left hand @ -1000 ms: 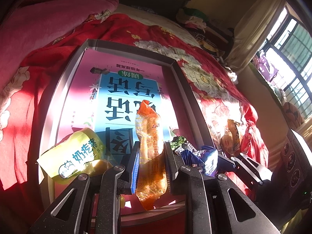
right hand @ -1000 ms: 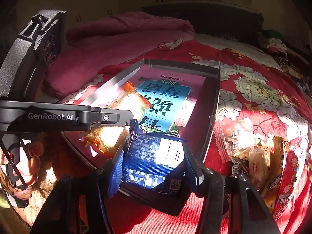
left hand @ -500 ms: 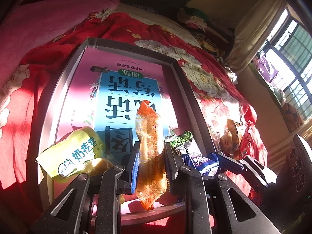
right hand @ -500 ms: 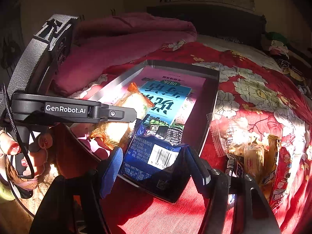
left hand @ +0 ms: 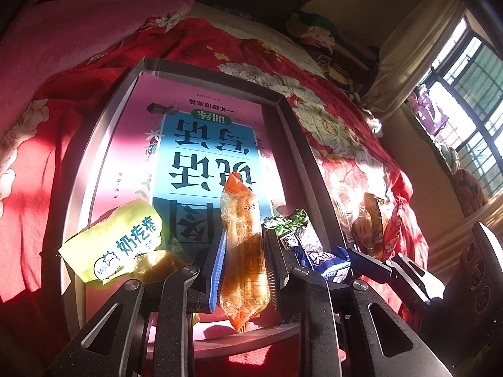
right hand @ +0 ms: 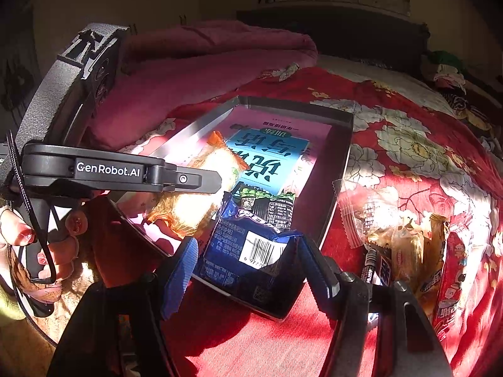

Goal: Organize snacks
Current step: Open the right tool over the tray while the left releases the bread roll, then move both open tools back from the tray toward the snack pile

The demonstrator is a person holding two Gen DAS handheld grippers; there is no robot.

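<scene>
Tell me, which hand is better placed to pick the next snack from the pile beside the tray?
Right. The right gripper has just been opening, its jaws loose around the blue packet in the tray, and the pile lies beside it. The left gripper is clamped on the orange packet.

Left tongs (left hand: pixel 243 260) are pointing steeply downward, jaws narrow and just easing apart around an orange packet (left hand: pixel 243 245). Right tongs (right hand: pixel 248 264) are slanting down, jaws parted, straddling a blue packet (right hand: pixel 251 251).

The right gripper's (right hand: pixel 248 267) fingers have just spread, dropping the blue packet (right hand: pixel 251 248) onto the tray (right hand: pixel 333 216).
</scene>
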